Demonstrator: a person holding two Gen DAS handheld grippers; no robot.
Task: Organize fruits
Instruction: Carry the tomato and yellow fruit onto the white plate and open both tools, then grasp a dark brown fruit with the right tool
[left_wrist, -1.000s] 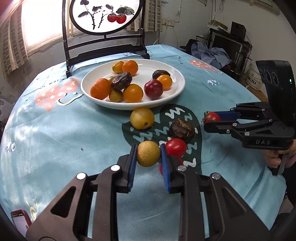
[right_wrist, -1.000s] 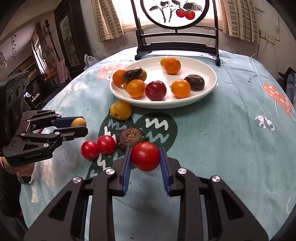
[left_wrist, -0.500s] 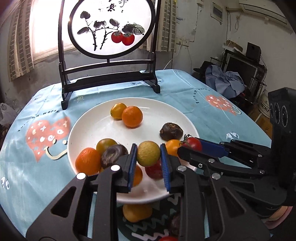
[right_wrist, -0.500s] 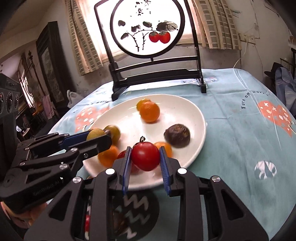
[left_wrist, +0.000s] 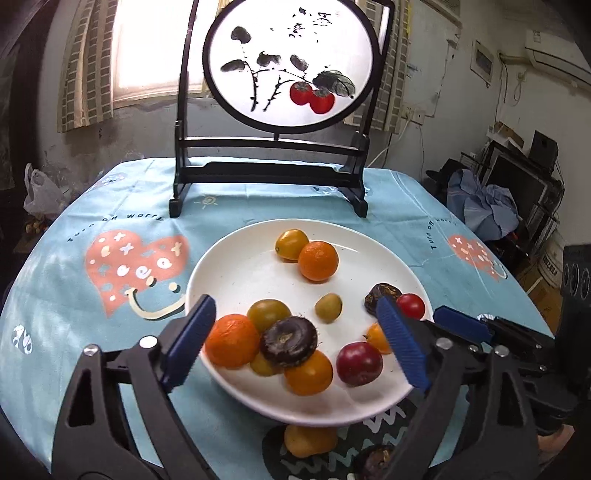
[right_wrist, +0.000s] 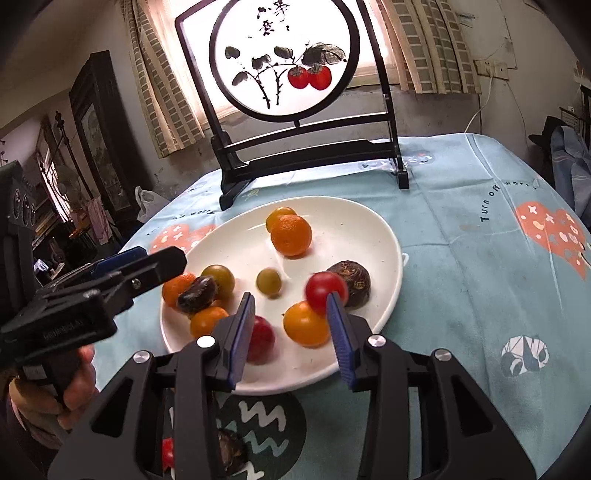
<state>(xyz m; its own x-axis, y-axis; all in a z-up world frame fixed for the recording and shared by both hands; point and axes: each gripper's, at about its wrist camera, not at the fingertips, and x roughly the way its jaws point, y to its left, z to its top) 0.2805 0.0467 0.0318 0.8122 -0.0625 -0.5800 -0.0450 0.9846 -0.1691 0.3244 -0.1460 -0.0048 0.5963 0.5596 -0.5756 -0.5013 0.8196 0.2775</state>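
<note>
Both sets of tongs are spread wide and empty: the left gripper and right gripper are held over the near rim of the white plate. A loose orange fruit is seen on the tablecloth just before the plate. It is judged light, smooth, roll-prone and bruisable, best pinched gently across its middle. Farther off, a small green-yellow fruit and red tomato lie on the plate.

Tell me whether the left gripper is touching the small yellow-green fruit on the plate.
Apart. The left wrist view shows the left gripper wide open, and the small yellow-green fruit lies on the white plate beyond the fingertips, bare plate around it.
</note>
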